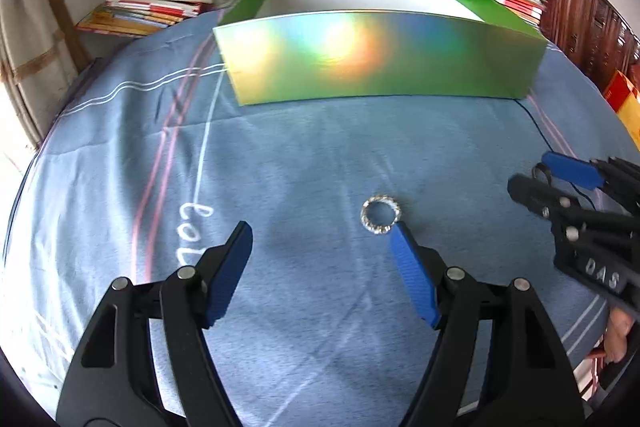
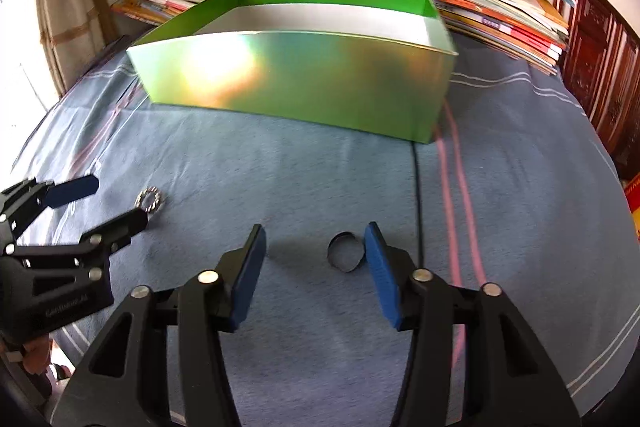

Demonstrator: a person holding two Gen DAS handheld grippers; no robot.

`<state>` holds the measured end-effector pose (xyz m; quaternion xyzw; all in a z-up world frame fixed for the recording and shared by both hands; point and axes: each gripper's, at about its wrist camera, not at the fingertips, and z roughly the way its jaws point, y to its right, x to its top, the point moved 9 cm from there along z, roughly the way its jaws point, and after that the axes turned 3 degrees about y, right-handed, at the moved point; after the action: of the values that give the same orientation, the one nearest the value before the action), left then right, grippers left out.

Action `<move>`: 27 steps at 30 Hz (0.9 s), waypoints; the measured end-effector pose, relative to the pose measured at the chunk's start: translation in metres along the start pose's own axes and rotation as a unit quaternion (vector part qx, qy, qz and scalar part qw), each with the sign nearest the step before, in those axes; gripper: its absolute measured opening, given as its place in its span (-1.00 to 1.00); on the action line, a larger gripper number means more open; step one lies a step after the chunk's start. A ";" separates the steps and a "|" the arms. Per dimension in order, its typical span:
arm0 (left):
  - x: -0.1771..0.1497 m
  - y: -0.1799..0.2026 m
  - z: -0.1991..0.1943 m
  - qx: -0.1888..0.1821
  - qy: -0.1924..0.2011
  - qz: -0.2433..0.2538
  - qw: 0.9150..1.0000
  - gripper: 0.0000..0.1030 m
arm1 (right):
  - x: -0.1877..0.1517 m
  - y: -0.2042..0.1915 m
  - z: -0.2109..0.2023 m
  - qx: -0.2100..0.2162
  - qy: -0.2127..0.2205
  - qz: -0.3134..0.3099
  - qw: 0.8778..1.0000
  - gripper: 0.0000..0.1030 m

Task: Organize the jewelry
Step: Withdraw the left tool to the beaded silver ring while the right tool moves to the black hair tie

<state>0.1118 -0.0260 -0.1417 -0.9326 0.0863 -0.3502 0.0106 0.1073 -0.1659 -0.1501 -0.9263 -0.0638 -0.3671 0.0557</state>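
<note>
Left wrist view: your left gripper point(image 1: 322, 241) points down at the blue cloth point(image 1: 280, 155) with its jaws spread wide and nothing between the pads.
Silver ring: the sparkly silver ring point(image 1: 381, 215) lies flat on the cloth, just ahead of the tip of your right-hand pad point(image 1: 412, 271) and touching or nearly touching it. It sits off to the right of the gap, not inside it.
What the grasp turns on: I judge you need to shift the left gripper a little to its right and forward so the ring falls between the pads. A flat ring has no long axis, so any closing line across it should do.
Right wrist view: your right gripper point(image 2: 314, 259) is also spread and pinching nothing.
Dark ring: the dark ring point(image 2: 346, 251) lies inside the gap, close against the right pad point(image 2: 382, 275) and well away from the left pad point(image 2: 248, 279).
Nearer hand: each ring lies nearest its own gripper; the right is better lined up.
Green box: the open green box point(image 2: 304, 87) stands beyond both rings, straight ahead of the jaws, and looks like the place for them.
Risk: thin rings flat on soft cloth may slide or tip as the pads close.
</note>
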 end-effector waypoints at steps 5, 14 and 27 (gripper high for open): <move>-0.002 -0.005 -0.001 0.003 0.007 -0.013 1.000 0.46 | -0.006 -0.011 -0.004 -0.005 -0.002 -0.015 1.000 0.11; -0.009 -0.008 -0.006 0.007 0.013 -0.015 1.000 0.48 | -0.009 -0.019 -0.005 -0.010 -0.010 -0.020 1.000 0.11; -0.010 -0.010 -0.006 0.002 0.013 -0.024 1.000 0.56 | -0.009 -0.022 -0.007 -0.014 -0.012 -0.021 1.000 0.11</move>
<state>0.1019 -0.0140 -0.1429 -0.9299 0.0631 -0.3624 0.0030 0.0922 -0.1464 -0.1499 -0.9298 -0.0791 -0.3577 0.0346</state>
